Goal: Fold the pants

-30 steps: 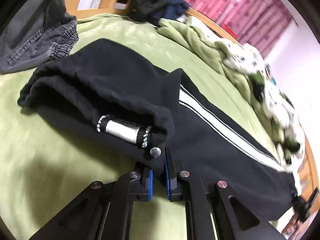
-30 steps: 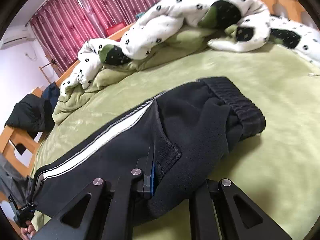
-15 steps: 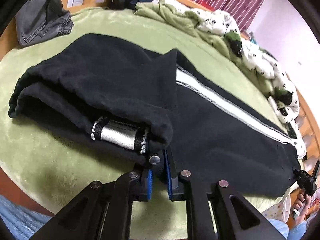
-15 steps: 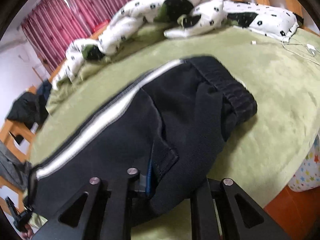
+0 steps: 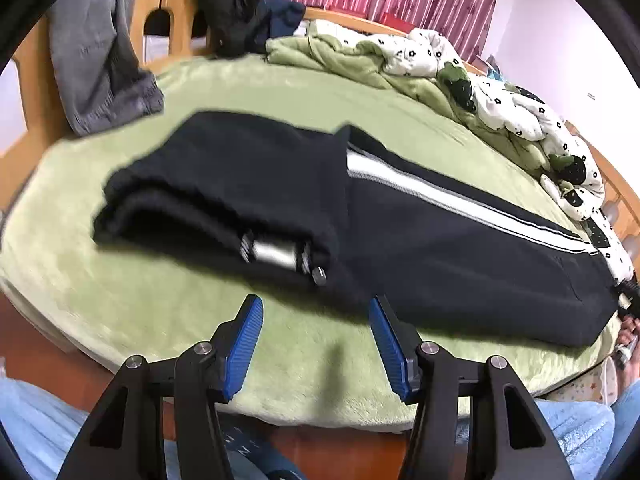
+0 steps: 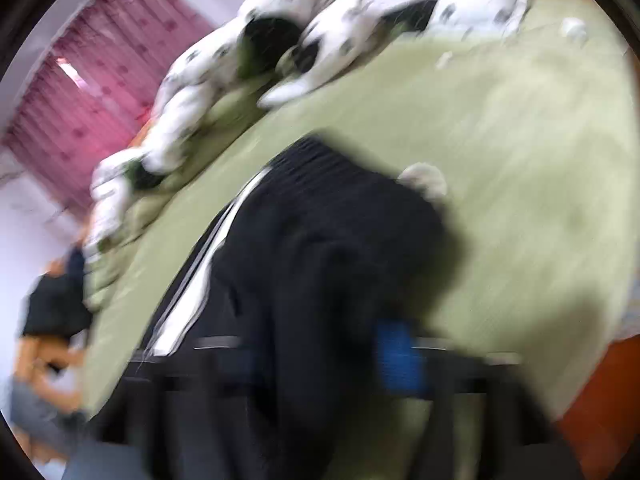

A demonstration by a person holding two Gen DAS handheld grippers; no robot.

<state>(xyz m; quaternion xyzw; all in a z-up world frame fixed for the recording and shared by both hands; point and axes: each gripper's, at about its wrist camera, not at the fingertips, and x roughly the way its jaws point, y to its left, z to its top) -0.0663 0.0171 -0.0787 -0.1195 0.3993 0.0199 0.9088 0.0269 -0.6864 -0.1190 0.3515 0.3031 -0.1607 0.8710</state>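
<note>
Black pants point(image 5: 420, 232) with a white side stripe lie lengthwise on the green bed point(image 5: 160, 300). The waistband end with a silver drawstring tip point(image 5: 272, 252) is at the left. My left gripper point(image 5: 316, 320) is open and empty, just in front of the waistband, apart from the cloth. The right wrist view is heavily blurred. There the pants' cuff end point(image 6: 340, 240) bunches over my right gripper point(image 6: 324, 356). A blue pad point(image 6: 398, 356) shows at the right, and black cloth lies between the fingers; the grip is unclear.
A grey garment point(image 5: 100, 60) hangs over the wooden bed frame point(image 5: 32, 92) at the left. A spotted white and green quilt point(image 5: 500, 92) is bunched along the far side. Dark clothes point(image 5: 240, 12) lie at the back. The bed's near edge is just below my left gripper.
My left gripper has opened, let go of the waistband and pulled back. The right wrist view has tilted and blurred; its fingers look farther apart than before.
</note>
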